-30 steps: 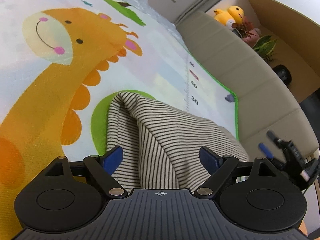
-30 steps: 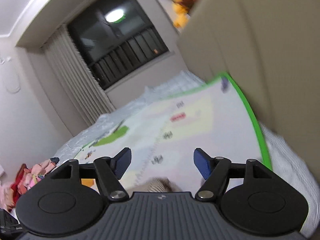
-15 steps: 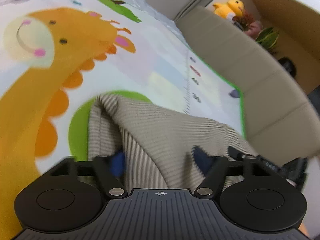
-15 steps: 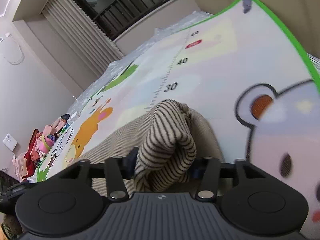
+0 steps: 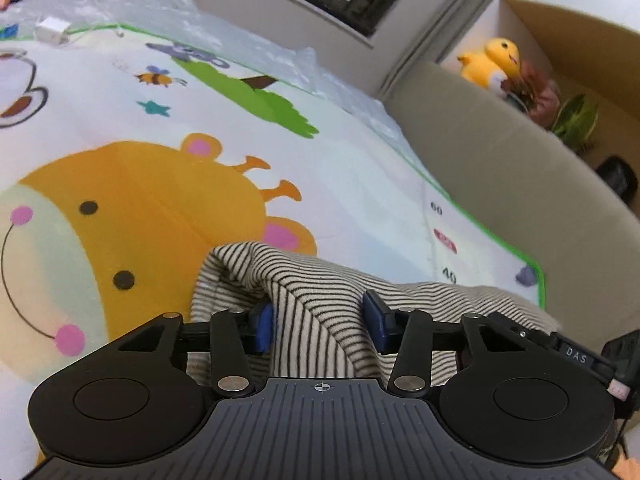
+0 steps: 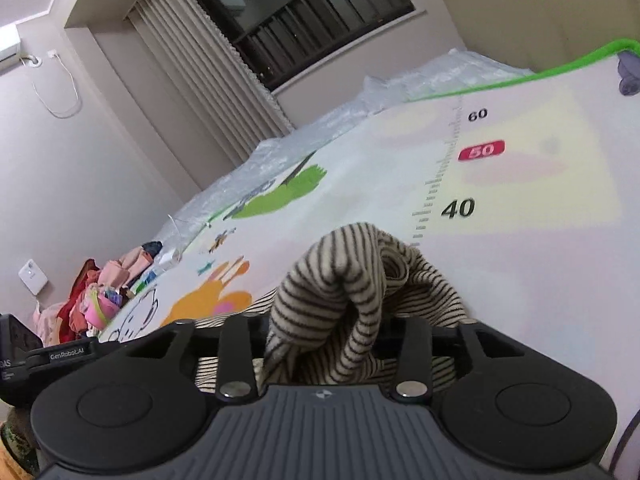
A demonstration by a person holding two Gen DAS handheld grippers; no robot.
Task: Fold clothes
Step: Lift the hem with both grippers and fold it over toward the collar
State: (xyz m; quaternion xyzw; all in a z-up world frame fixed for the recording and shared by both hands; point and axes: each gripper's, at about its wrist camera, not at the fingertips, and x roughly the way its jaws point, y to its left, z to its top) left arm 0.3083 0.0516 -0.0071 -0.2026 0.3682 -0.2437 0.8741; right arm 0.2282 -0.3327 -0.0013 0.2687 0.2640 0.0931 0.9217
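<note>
Early in the fold: striped garment (image 5: 316, 320) bunched between both closing-and-opening jaws, lifted off play mat (image 5: 360, 184), nothing yet flat.

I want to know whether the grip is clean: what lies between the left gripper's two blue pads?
In the left wrist view, only a raised fold of the striped garment lies between the closing left gripper pads; nothing else shows there.

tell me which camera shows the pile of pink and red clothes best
The right wrist view. The pile of pink and red clothes sits at the left edge of the play mat, small but clear against the wall. The left wrist view shows at most a dark and pink scrap at its top-left corner, too little to tell.
</note>
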